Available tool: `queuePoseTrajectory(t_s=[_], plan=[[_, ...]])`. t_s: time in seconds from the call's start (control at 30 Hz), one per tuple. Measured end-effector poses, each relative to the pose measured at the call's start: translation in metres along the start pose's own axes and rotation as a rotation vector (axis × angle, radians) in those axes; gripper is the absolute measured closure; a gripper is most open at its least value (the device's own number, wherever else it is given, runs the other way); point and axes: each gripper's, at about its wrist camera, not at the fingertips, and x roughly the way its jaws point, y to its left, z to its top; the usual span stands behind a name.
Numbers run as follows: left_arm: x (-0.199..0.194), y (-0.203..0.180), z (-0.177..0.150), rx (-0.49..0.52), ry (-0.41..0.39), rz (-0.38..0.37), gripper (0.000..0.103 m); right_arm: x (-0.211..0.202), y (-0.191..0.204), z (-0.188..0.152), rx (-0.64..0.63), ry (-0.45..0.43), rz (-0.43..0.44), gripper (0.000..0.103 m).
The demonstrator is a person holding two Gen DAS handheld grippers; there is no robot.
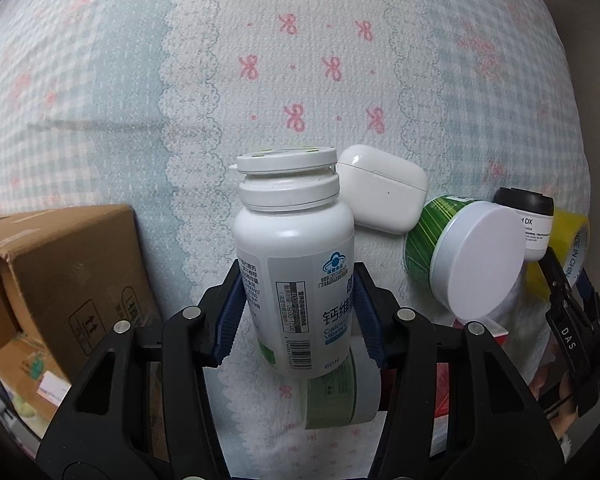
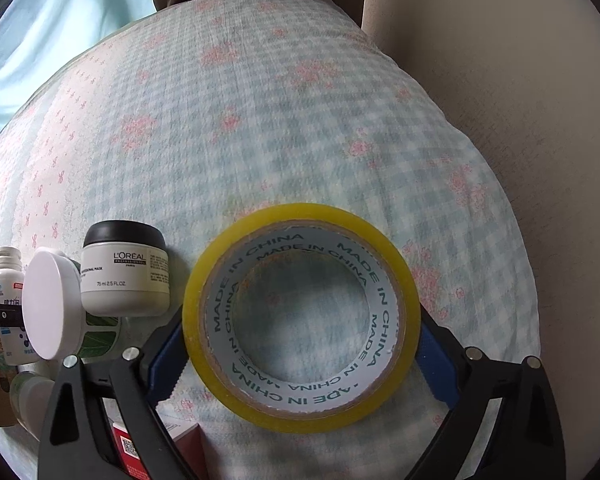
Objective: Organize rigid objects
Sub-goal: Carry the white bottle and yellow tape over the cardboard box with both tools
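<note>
We count six loose things on the checked bedspread, and we place each of them against the white pill bottle, which is the one thing held. The left gripper pinches that bottle at its label, a blue pad pressed to each side, the flip cap pointing away from the camera. Just past its cap on the right lies one white earbud case. Right of the bottle one green tin lies on its side, its white lid facing us. Beyond the tin stands one black-capped cream jar, upright, and beside that jar one roll of yellow tape lies flat on the cloth. Under the bottle, close to the camera, a second green-labelled container lies on its side (blurred, so we cannot say what it is).

One cardboard box stands left of the bottle. One red carton shows at the lower edge of the right wrist view, beside the tape.

The right gripper stands spread wide around the tape roll, one blue pad on each side of it. The pads seem to touch the yellow rim or stand just off it; we cannot tell whether they press.
</note>
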Motion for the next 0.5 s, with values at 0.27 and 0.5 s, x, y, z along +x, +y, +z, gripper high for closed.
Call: queuePoseTrajectory(t_s=[0.27,0.5], plan=[[-0.06,-0.001,-0.017,0.024,-0.093,-0.056,0.055,-0.05,-0.008,0.001,0.027,-0.06,0.003,0.007],[-0.155,-0.006,-0.047,0.067,-0.207,-0.096,0.055,-0.125,-0.003,-0.007,0.053,-0.137,0.008,0.007]])
